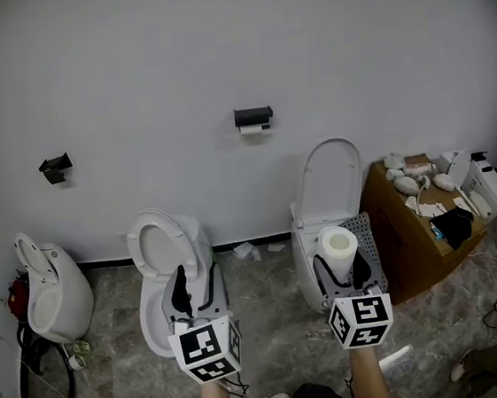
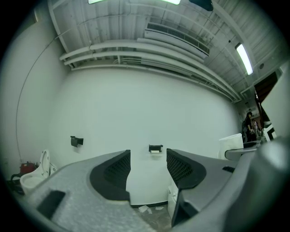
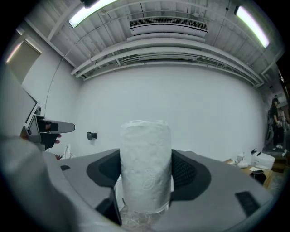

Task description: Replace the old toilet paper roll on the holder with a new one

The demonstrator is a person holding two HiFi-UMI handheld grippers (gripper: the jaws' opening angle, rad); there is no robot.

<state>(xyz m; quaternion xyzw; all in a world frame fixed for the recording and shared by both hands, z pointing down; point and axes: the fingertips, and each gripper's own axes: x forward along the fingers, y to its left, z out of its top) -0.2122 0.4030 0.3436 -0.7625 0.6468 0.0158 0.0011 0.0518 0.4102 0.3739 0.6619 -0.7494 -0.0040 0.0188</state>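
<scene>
Toilet paper roll point(image 3: 146, 165), one full white one, stands upright, clamped between the jaws of our right gripper point(image 1: 340, 272), below and right of the wall holder point(image 1: 253, 116). That holder carries one thin old roll point(image 1: 255, 129). Our left gripper point(image 2: 148, 170) stands wide apart and empty, below-left of the holder. Three toilets point(image 1: 172, 274) stand beneath it, and one black bracket point(image 1: 55, 167) is mounted to its left.

The holder point(image 1: 253, 117) on the wall is too small to show how much paper is on it. The lower part of the toilet paper roll point(image 1: 338, 244) is hidden behind the right gripper point(image 1: 340, 268). The small things on the cardboard box point(image 1: 396, 244) are too tiny to name. The bottom edge cuts off the person's arms point(image 1: 368, 383).
</scene>
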